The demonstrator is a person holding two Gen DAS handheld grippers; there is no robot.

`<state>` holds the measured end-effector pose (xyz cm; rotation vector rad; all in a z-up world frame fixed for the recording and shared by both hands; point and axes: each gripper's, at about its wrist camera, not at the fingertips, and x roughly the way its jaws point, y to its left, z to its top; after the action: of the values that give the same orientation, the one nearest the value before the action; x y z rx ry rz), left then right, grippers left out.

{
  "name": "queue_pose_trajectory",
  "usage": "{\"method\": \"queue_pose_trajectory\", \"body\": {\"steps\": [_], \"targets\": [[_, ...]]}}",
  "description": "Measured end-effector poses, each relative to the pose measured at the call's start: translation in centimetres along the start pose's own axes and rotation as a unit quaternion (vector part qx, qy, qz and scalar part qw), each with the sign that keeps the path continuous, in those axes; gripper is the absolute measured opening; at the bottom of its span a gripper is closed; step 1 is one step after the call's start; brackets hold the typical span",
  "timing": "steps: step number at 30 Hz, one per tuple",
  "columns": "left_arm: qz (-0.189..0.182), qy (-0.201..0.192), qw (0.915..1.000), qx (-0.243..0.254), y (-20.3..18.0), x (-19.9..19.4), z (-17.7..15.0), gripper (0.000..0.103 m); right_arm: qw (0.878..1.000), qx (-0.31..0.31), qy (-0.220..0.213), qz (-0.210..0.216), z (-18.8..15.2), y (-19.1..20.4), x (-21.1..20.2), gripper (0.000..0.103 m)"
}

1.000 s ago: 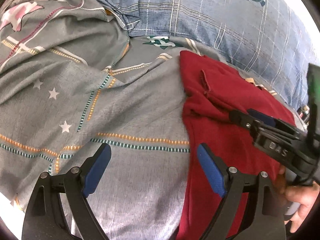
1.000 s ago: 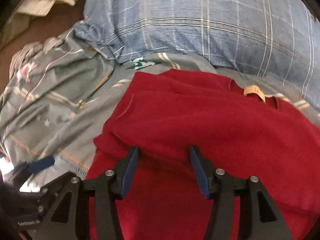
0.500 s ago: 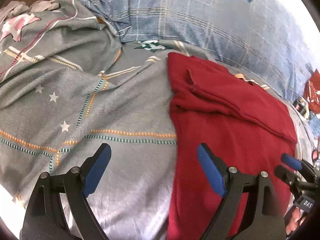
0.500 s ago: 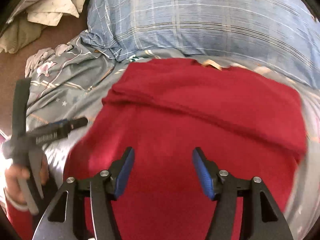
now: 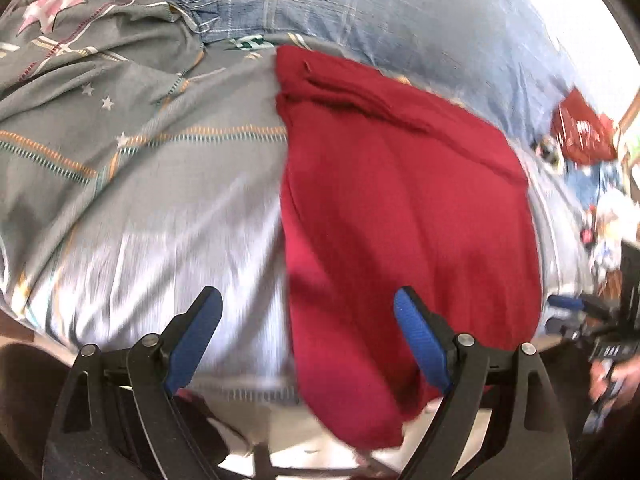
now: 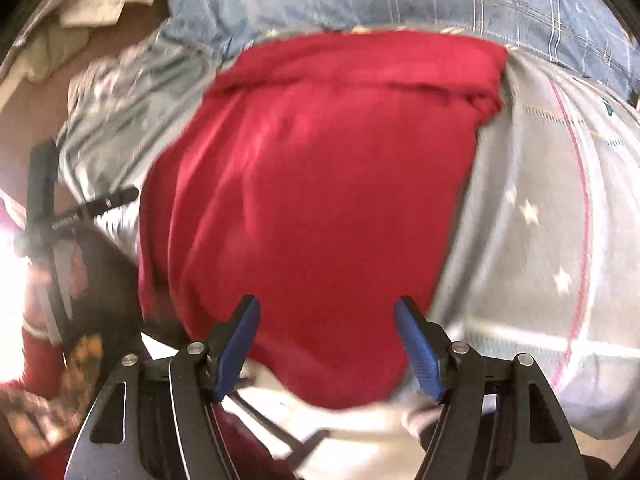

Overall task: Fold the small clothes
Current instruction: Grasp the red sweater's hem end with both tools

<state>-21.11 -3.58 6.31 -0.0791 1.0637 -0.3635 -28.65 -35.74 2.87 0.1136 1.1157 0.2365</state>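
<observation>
A red garment (image 5: pixel 400 208) lies spread on the grey patterned bedsheet (image 5: pixel 140 168), its far end folded over and its near end hanging over the bed's front edge. It also fills the right wrist view (image 6: pixel 320 200). My left gripper (image 5: pixel 308 320) is open and empty, above the garment's left edge near the bed's front edge. My right gripper (image 6: pixel 326 332) is open and empty, above the garment's hanging near end. The right gripper shows at the far right of the left wrist view (image 5: pixel 580 312); the left gripper shows at the left of the right wrist view (image 6: pixel 80 208).
A blue plaid pillow (image 5: pixel 380 12) lies behind the garment. Crumpled grey bedding with a pink print (image 5: pixel 60 12) is at the far left. Red and mixed clutter (image 5: pixel 580 136) sits beyond the bed's right side. Pale cloths (image 6: pixel 80 12) lie on the brown floor.
Both grippers have pulled back toward the bed's front edge, away from the folded far end. The garment's near end now hangs in view below them. Both stay open.
</observation>
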Motion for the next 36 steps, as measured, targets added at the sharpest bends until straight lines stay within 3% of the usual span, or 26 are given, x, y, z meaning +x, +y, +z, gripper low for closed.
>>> {"method": "queue_pose_trajectory", "body": {"steps": [10,13,15,21,25,29,33,36], "targets": [[0.006,0.023,0.9985,0.049,-3.0,1.5,-2.1,0.088,0.999,0.012,0.046,-0.004,-3.5,-0.8,0.5,0.074],[0.062,0.046,0.9928,0.092,-3.1,2.6,-2.9,0.088,0.998,0.026,0.050,0.003,-3.9,-0.8,0.9,0.074],[0.091,0.064,0.9896,0.091,-1.5,2.6,-4.0,0.088,0.998,0.025,0.051,0.003,-4.4,-0.7,0.7,0.074],[0.043,0.073,0.9962,0.020,1.7,0.7,-4.6,0.088,0.997,0.052,0.060,0.023,-5.5,-1.6,1.3,0.080],[0.039,0.084,0.9951,0.035,0.6,0.9,-5.4,0.088,0.995,0.064,0.078,0.025,-6.3,-2.0,3.0,0.080],[-0.006,0.081,0.9957,0.043,-1.3,0.5,-6.0,0.088,0.992,0.070,0.100,0.026,-7.0,-1.6,4.1,0.080],[-0.006,0.080,0.9954,0.054,-2.7,1.4,-5.8,0.088,0.992,0.080,0.094,0.025,-7.1,-1.9,4.1,0.080],[-0.014,0.080,0.9950,0.059,-3.1,1.6,-5.8,0.088,0.991,0.084,0.103,0.035,-7.2,-1.8,4.9,0.074]]}}
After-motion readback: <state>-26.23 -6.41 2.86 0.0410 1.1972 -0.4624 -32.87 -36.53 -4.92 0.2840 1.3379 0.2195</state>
